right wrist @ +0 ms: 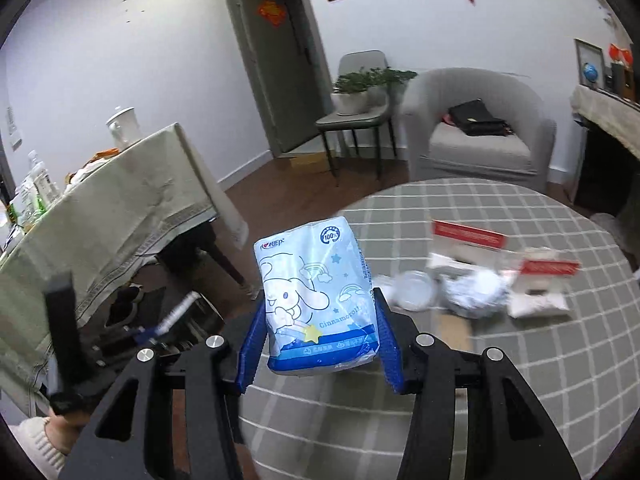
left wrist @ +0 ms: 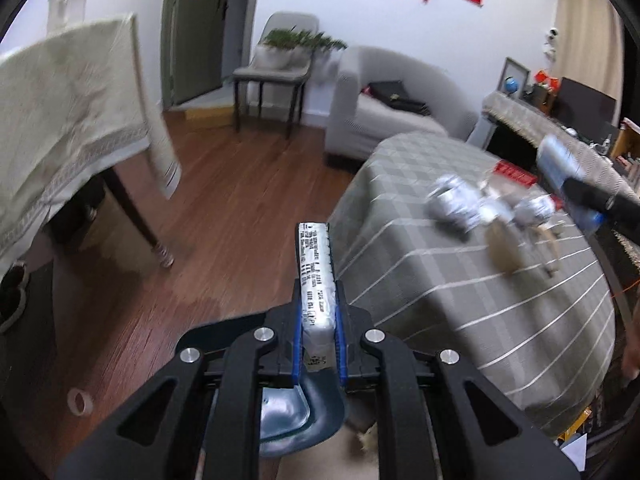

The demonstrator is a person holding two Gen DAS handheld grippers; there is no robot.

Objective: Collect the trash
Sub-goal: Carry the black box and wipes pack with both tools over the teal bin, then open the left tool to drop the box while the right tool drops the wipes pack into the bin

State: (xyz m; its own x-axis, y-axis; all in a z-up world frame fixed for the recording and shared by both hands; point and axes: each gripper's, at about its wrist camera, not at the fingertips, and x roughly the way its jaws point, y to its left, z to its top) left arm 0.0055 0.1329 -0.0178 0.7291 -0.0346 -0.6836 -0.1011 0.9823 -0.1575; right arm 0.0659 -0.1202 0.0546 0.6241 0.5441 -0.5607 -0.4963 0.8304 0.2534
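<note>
1. On the round worktop (right wrist: 500, 400) with its checked cloth, most of the trash still lies in a loose cluster: crumpled wrappers (right wrist: 474, 290), a clear lid (right wrist: 414, 290) and red-and-white cartons (right wrist: 468, 236).
2. Above the near edge, the right tongs (right wrist: 320, 344) grip a blue tissue pack (right wrist: 316, 300), lifted clear of the cloth.
3. Over the floor beside the worktop, the left tongs (left wrist: 319, 320) are clamped on a narrow silver wrapper (left wrist: 314, 264).
4. The step looks like carry-off: both loads need a bin, which no view shows.
</note>
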